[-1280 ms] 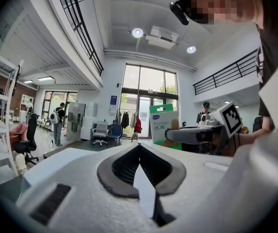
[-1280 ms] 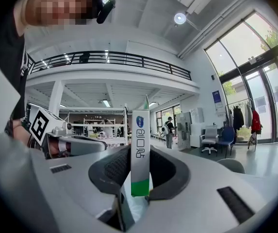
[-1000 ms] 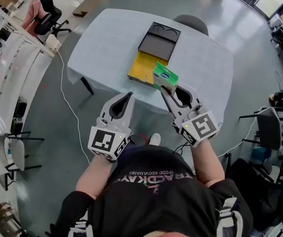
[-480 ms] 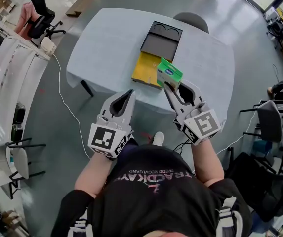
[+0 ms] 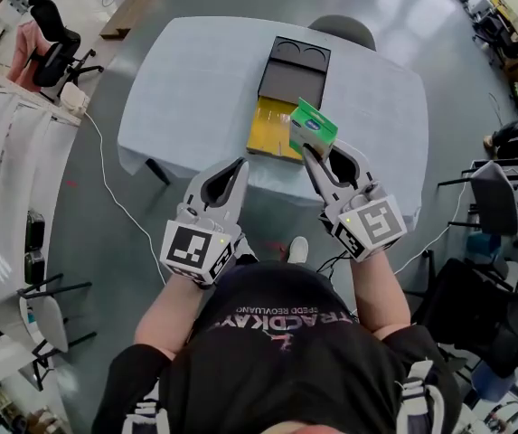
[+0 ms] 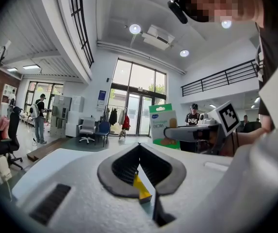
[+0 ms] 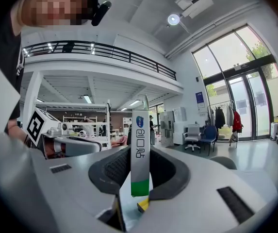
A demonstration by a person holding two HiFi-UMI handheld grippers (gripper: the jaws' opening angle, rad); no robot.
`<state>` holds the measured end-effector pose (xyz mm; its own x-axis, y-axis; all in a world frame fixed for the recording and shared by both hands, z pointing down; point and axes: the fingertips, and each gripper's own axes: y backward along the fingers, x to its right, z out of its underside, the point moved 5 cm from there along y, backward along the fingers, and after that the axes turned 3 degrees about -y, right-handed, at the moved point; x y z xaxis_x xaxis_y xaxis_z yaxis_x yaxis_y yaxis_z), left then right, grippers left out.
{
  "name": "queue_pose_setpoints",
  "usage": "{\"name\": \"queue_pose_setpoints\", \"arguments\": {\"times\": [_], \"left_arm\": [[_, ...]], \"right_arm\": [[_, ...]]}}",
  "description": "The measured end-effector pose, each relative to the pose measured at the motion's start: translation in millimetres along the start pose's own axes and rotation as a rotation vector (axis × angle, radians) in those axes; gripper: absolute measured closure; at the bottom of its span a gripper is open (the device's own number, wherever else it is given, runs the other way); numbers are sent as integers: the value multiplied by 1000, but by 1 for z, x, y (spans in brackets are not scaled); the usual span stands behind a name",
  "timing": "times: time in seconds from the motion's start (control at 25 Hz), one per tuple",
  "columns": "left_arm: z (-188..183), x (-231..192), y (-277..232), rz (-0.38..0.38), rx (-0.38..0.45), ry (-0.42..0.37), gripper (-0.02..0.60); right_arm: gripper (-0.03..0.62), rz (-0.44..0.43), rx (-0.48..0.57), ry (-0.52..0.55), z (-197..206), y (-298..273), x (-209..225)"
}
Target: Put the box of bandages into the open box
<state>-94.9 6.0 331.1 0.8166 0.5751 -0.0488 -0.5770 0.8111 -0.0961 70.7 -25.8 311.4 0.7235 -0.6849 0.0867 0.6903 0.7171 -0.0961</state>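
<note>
1. Edged forward since 1 second ago: right gripper (image 5: 317, 156) carrying the box of bandages (image 5: 313, 127) from the near right corner of the open box (image 5: 281, 98) to a spot over its right edge.
2. Barely budged on the other side: left gripper (image 5: 240, 165) low and close to the body, tips at the near edge of the table (image 5: 186, 80).
3. Down on the surface: pale cloth (image 5: 376, 107) draped over the table, with the open box lying near the middle. Yellow half (image 5: 268, 127) toward the person, black half (image 5: 293, 69) with 2 round recesses just beyond and touching it.
4. Around the room: grey floor (image 5: 87, 242), white cable (image 5: 105, 165) trailing left of the table, grey chair (image 5: 342, 31) tucked in at the far side, black office chair (image 5: 55, 48) far left.
5. Seen from the gripper views: tall glazed doors (image 6: 139, 101), railed balcony (image 7: 105, 52), round ceiling lights (image 6: 135, 29), and a person (image 6: 40, 118) standing far off.
6. Over to the right jaws: clamped on the lower end of the box of bandages (image 7: 139, 149). Upright between the pads, narrow side to the camera, green band at the bottom.
7. Over to the left jaws: closed tip to tip, nothing caught between them.
8. Up in the air in the left gripper view: box of bandages (image 6: 162, 125), green and white face showing, off to the right of the left jaws.
</note>
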Motion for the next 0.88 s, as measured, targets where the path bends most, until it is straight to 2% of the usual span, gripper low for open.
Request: {"name": "queue_pose_setpoints", "arguments": {"times": [0.64, 0.88], "left_arm": [[7, -27, -5, 170, -10, -4, 566], [14, -37, -3, 206, -4, 5, 566]], "right_arm": [[502, 149, -17, -2, 6, -17, -17], [502, 189, -31, -7, 12, -23, -21]]}}
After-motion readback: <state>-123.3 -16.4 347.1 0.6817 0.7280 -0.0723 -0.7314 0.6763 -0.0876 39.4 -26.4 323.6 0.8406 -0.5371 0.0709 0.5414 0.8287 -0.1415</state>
